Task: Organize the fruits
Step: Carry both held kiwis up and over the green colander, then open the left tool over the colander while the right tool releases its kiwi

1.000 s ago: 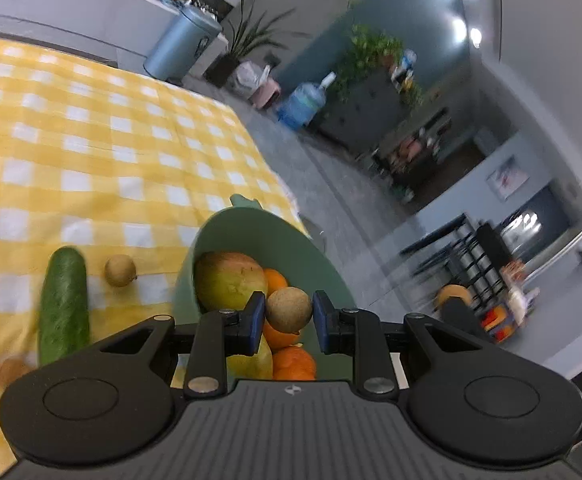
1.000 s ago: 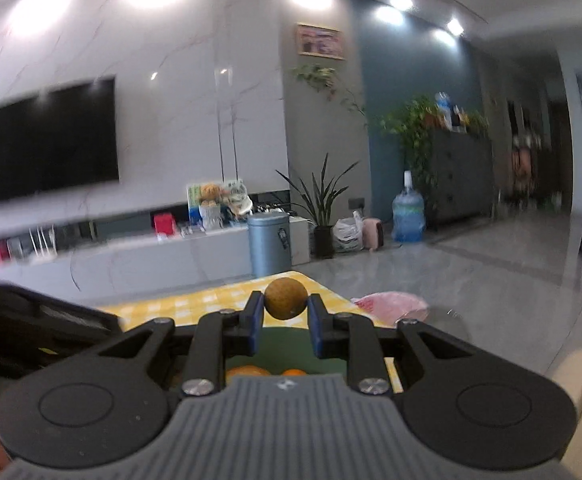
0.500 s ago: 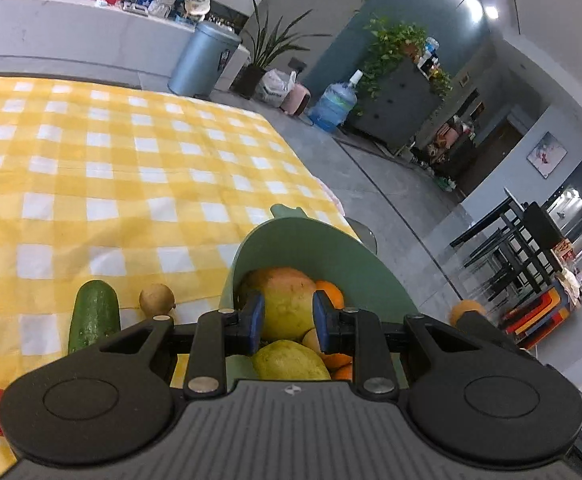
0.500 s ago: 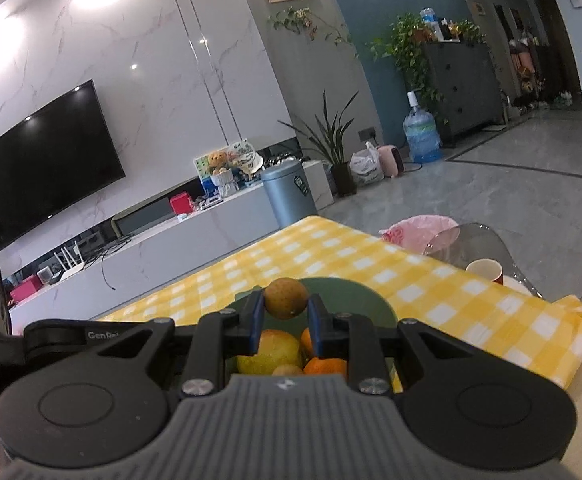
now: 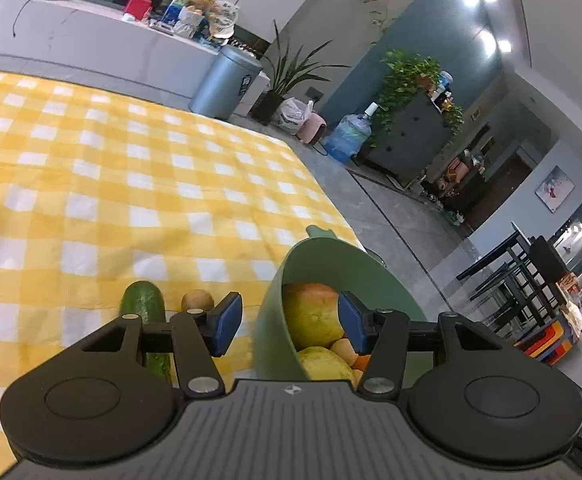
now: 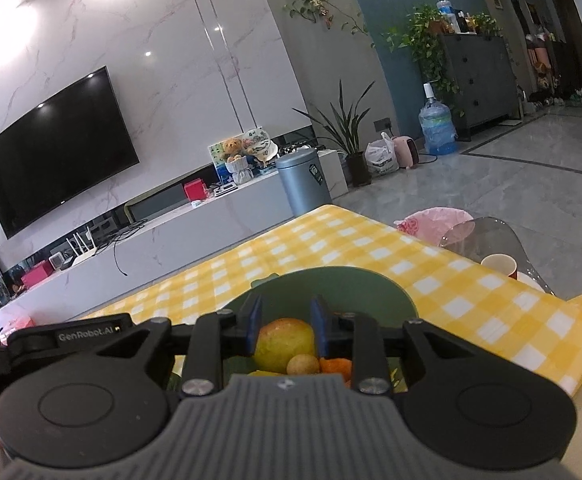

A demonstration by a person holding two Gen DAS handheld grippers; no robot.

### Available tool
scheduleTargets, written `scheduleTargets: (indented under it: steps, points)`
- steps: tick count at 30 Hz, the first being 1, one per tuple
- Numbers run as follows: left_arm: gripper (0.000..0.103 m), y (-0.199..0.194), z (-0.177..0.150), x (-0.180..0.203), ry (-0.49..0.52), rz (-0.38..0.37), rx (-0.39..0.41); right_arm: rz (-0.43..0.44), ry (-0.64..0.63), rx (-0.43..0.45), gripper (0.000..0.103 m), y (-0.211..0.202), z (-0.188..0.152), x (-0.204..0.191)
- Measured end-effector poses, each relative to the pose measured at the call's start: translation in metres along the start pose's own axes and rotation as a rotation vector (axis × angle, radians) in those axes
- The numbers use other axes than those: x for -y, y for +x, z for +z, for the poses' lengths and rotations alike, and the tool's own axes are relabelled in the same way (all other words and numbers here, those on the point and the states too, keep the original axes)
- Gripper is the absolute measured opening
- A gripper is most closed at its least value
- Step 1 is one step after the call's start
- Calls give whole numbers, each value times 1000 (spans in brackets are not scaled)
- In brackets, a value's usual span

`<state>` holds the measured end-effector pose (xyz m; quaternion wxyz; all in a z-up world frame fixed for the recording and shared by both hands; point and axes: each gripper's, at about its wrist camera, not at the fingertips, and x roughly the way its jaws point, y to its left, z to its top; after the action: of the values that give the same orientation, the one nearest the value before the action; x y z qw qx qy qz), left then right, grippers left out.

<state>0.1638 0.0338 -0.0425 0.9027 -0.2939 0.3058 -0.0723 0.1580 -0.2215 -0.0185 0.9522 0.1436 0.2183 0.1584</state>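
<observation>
A green bowl (image 5: 331, 252) stands near the table's right edge and holds a large yellow-red mango (image 5: 311, 312), a yellow fruit (image 5: 323, 364) and oranges. My left gripper (image 5: 291, 324) hovers over the bowl's left rim with its jaws opening wide and nothing between them. A cucumber (image 5: 143, 304) and a small brown fruit (image 5: 198, 300) lie on the cloth left of the bowl. In the right wrist view, my right gripper (image 6: 287, 324) hangs over the bowl (image 6: 331, 276), its jaws opening with no fruit gripped. A round brown fruit (image 6: 303, 364) rests below them beside the mango (image 6: 285, 344).
A yellow checked tablecloth (image 5: 111, 184) covers the table, whose edge runs close behind and to the right of the bowl. Beyond it stand a glass side table (image 6: 487, 236) with a cup (image 6: 499, 266) and a pink bag (image 6: 435, 220). The left gripper's body (image 6: 87, 332) shows at the left.
The left gripper no longer holds its brown fruit and its jaws have spread wide. The right gripper dropped toward the bowl and let go of its round brown fruit, which now lies inside.
</observation>
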Motion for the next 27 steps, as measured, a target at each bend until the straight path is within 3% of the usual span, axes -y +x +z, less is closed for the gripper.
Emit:
scheduleTargets:
  steps: [10, 12, 16, 18, 20, 27]
  points:
    - [68, -3, 0, 4, 12, 10, -15, -15, 12, 2, 32, -2, -1, 1]
    - [70, -4, 0, 6, 23, 17, -32, -15, 2, 3, 38, -2, 0, 1]
    - [76, -8, -2, 17, 82, 42, -44, -16, -41, 13, 62, -4, -1, -5]
    - [76, -12, -3, 24, 110, 61, -48, -22, -75, 26, 68, -6, -2, -10]
    - [76, -17, -5, 27, 103, 105, -39, -28, -97, 40, 83, -9, -3, -14]
    - [76, -44, -9, 35, 154, 155, -9, -41, -116, 45, 97, -11, -4, -17]
